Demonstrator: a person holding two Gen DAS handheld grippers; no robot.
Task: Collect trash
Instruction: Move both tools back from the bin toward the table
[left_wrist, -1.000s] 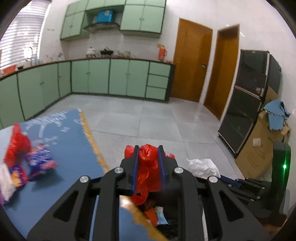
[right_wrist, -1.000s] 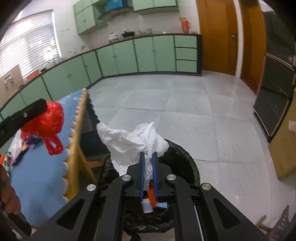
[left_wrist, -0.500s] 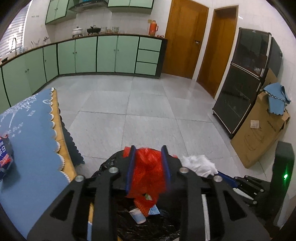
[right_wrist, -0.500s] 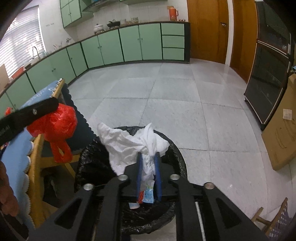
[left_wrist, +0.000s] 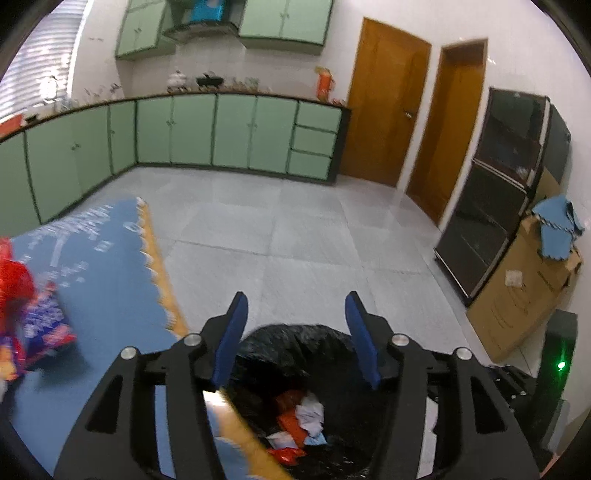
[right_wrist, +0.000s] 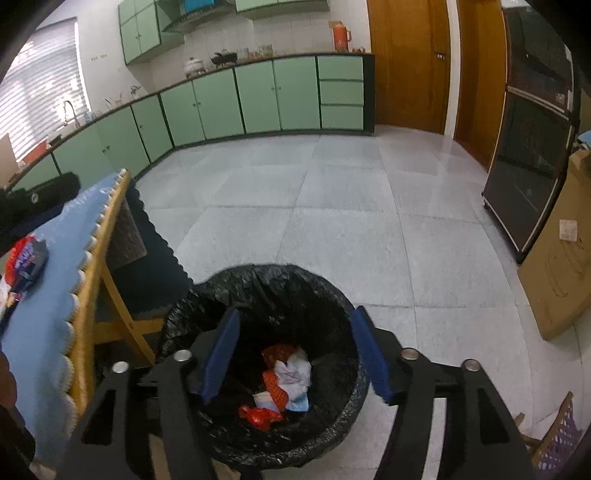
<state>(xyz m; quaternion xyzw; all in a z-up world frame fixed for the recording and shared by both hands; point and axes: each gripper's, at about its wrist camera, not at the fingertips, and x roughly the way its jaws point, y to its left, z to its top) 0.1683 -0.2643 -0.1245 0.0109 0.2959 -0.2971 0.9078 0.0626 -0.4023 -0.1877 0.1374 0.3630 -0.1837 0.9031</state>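
Both wrist views are looking down at a bin lined with a black bag. In the left wrist view, the left gripper (left_wrist: 297, 308) is hanging released at lower centre, its blue-padded fingers (left_wrist: 231, 339) spread wide with nothing between them. The bin (left_wrist: 295, 336) is sitting just beyond and below the fingers; inside it, at the bottom centre of the frame, red and white trash (left_wrist: 299, 413) is lying in a loose heap. A blue-covered table (left_wrist: 99, 266) is filling the left of the frame, and more wrappers (left_wrist: 40, 328), blurred, are resting on it at the far left edge.

In the right wrist view, the right gripper (right_wrist: 293, 326) is likewise hanging released over the bin (right_wrist: 258, 284), its fingers (right_wrist: 221, 354) standing wide apart and empty. The trash (right_wrist: 284, 384) is lying on the bag's floor at lower centre. The table (right_wrist: 48, 302) is occupying the left edge, with wrappers (right_wrist: 27, 260) on it at middle left.
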